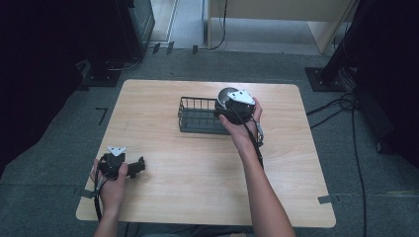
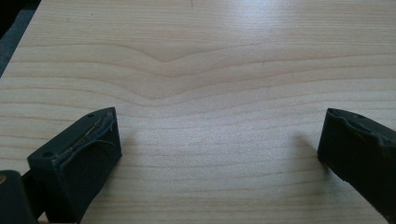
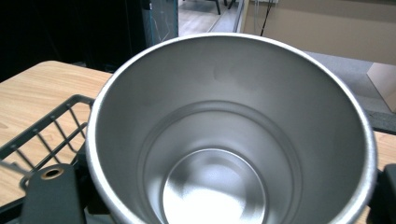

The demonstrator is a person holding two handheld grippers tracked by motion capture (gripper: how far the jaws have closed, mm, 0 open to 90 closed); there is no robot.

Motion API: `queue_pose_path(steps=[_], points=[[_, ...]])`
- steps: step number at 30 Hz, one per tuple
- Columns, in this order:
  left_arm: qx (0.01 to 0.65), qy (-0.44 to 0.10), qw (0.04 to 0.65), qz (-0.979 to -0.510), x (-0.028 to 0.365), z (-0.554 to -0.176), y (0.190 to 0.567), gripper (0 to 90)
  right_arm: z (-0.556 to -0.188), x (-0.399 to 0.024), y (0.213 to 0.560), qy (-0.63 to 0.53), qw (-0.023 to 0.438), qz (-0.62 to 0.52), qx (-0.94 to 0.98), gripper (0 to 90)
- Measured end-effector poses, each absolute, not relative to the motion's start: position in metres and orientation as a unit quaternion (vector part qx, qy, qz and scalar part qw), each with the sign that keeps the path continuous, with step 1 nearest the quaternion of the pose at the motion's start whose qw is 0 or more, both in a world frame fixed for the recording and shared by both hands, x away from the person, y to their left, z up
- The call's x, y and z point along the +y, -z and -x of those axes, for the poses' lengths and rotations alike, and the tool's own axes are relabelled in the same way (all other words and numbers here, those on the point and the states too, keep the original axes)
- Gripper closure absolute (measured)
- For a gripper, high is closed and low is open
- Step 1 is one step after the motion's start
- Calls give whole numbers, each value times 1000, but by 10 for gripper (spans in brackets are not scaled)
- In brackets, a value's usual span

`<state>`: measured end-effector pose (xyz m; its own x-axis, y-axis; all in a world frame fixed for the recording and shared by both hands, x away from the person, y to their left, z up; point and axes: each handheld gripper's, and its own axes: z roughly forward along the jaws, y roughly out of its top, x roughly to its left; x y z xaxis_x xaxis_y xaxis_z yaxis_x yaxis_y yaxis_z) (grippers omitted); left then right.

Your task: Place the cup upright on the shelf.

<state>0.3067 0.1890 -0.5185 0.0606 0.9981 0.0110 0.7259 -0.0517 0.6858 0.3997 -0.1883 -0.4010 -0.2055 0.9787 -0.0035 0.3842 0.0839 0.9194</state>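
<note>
Steel, bare and shiny inside, the cup sits right in front of the right gripper's camera, its open mouth turned toward the lens so the round bottom shows deep within. The right gripper has its jaws closed on the cup: in the right gripper view a black jaw stands at each lower corner, one hard against the cup's left wall and one at its right wall, so the cup lies between the fingers. In the high view the person's right hand holds this gripper above the right end of the wire basket, and the cup peeks out as a grey curve behind the gripper's body. The basket is black, with thin bars, and stands on the far middle of the wooden table; its rim also crosses the lower left of the right gripper view, below the cup.

Near the table's front left corner the left hand keeps the left gripper low over the wood. Its jaws stand wide apart, with bare tabletop between them, well apart from the cup and basket.
</note>
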Motion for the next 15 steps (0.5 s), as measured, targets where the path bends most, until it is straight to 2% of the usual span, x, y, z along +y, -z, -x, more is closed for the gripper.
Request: queue_pose_path(steps=[15], points=[[635,-257,265,-678,189,-307,519,0,-429,-188,430,-398,319,-551,660,179]])
